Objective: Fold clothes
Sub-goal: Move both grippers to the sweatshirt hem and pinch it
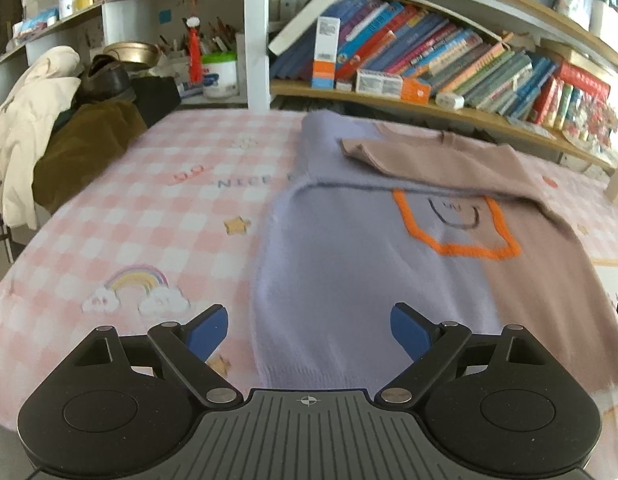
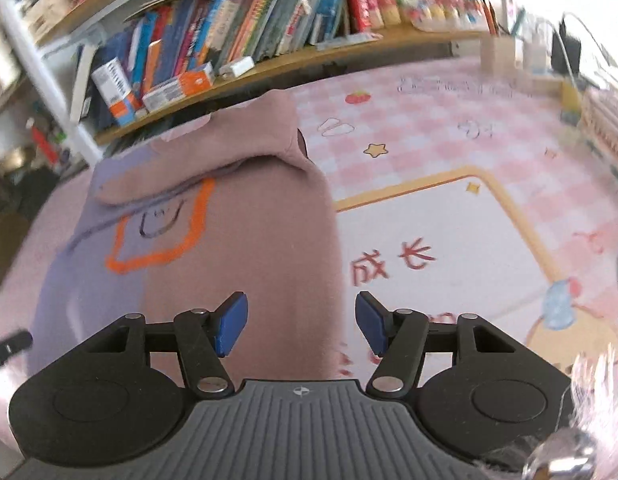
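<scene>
A two-tone sweater (image 1: pixel 349 264) lies flat on the pink checked cloth, lilac on its left half and dusty pink on its right, with an orange-outlined smiley patch (image 1: pixel 455 226) on the chest. Its pink sleeve (image 1: pixel 429 156) is folded across the upper chest. My left gripper (image 1: pixel 309 334) hovers open over the lilac hem with nothing between its blue pads. In the right wrist view the same sweater (image 2: pixel 245 248) fills the left half, the patch (image 2: pixel 161 228) at its middle. My right gripper (image 2: pixel 301 322) stands open above the pink hem edge, empty.
Bookshelves (image 1: pixel 429 60) packed with books run along the back edge of the table. A pile of cream and brown clothes (image 1: pixel 49 140) lies at the far left. The checked tablecloth (image 2: pixel 449 208) stretches to the right of the sweater, with boxes and cables (image 2: pixel 529 56) at the far right.
</scene>
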Motion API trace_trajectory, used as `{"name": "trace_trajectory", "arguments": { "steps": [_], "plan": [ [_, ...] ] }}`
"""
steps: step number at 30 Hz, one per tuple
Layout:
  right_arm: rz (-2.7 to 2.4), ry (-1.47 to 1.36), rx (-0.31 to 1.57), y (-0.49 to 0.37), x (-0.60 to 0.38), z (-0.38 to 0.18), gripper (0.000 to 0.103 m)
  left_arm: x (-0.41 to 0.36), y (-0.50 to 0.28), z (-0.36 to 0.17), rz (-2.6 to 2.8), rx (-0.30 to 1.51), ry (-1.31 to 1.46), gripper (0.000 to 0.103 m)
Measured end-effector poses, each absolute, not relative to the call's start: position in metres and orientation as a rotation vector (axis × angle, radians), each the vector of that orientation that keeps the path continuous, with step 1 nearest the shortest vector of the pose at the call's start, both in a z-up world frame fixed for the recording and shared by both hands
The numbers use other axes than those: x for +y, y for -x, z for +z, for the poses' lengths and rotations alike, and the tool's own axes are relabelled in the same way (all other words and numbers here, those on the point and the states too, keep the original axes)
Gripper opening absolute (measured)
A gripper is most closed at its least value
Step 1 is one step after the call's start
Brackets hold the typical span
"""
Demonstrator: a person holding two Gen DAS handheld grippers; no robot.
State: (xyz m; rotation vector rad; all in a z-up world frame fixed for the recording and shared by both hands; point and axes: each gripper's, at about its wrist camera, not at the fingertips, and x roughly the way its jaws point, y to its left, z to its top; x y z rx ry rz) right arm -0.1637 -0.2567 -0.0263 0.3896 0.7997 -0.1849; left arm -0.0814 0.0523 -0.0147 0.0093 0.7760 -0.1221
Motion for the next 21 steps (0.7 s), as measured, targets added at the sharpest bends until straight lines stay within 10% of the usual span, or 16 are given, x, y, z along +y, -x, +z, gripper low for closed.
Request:
{"name": "trace_trajectory", "arguments": {
  "steps": [12, 21],
  "plan": [
    [-0.11, -0.459, 0.849, 0.195, -0.27, -0.049, 0.048, 0.054, 0.109, -0.02, -0.063, 0.823, 0.015, 0.088],
    [-0.12, -0.463, 0.848, 0.186, -0.276, -0.051, 0.038, 0.068, 0.096, -0.024, -0.026, 0.85, 0.054, 0.053]
  ]
}}
